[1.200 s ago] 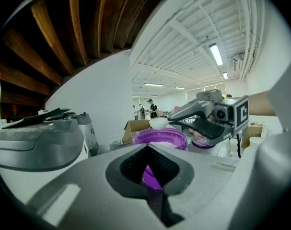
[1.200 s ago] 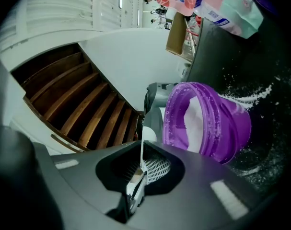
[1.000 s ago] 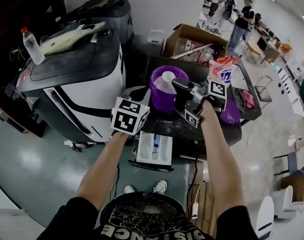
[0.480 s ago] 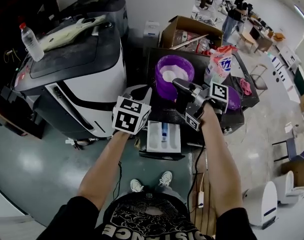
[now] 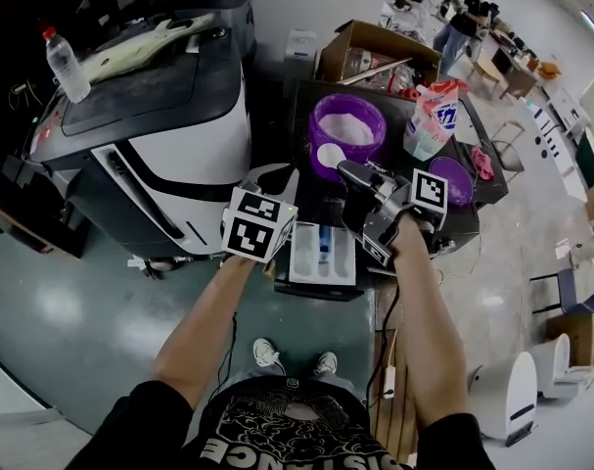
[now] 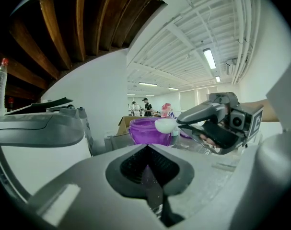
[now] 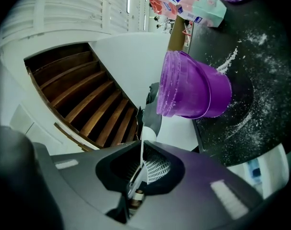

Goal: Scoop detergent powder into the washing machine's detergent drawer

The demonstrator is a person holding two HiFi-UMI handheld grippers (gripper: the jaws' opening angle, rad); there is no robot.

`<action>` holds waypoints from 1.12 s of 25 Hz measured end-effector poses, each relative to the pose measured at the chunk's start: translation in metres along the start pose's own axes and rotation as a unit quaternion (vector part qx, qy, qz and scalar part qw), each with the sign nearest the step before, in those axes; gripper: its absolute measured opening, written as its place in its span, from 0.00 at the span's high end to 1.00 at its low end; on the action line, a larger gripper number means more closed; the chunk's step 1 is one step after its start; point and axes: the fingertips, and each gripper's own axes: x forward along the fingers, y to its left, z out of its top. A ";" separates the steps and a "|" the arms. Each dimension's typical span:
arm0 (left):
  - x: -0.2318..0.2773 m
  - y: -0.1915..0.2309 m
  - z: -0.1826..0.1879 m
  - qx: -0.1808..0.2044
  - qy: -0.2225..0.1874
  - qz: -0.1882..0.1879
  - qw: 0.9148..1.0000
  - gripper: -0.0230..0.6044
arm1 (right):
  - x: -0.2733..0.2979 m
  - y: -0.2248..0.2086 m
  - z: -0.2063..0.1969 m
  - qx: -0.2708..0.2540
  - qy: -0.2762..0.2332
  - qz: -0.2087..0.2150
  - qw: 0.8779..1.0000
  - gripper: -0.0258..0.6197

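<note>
A purple tub (image 5: 347,127) of white detergent powder stands on the dark tabletop (image 5: 468,218). My right gripper (image 5: 349,172) is shut on the handle of a white spoon (image 5: 330,155), whose bowl hangs just in front of the tub's near rim. In the right gripper view the spoon (image 7: 147,134) sticks out from my right gripper (image 7: 140,174), with the tub (image 7: 193,87) beyond it. The open white detergent drawer (image 5: 323,255) lies below and between my hands. My left gripper (image 5: 274,179) hovers left of the drawer, and its jaws (image 6: 152,195) are shut on nothing.
A black and white washing machine (image 5: 150,116) fills the left, with a plastic bottle (image 5: 62,62) on top. A detergent bag (image 5: 432,116) and a purple lid (image 5: 455,179) sit right of the tub. A cardboard box (image 5: 380,57) stands behind. People stand far back.
My right gripper has drawn the spoon back from over the tub to just in front of its near rim. The left gripper has barely moved.
</note>
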 end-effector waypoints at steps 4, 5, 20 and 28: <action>-0.005 -0.008 -0.007 -0.008 0.001 0.019 1.000 0.96 | -0.009 -0.008 -0.012 -0.012 0.026 0.000 1.000 0.90; -0.007 -0.009 -0.009 -0.012 0.002 0.025 1.000 0.96 | -0.011 -0.010 -0.015 -0.014 0.034 0.000 0.999 0.90; -0.042 -0.042 -0.054 -0.041 0.033 0.110 0.992 0.96 | -0.039 -0.054 -0.070 -0.055 0.161 -0.019 0.985 0.90; -0.059 -0.054 -0.076 -0.055 0.050 0.145 0.987 0.96 | -0.048 -0.083 -0.091 -0.071 0.214 -0.038 0.974 0.90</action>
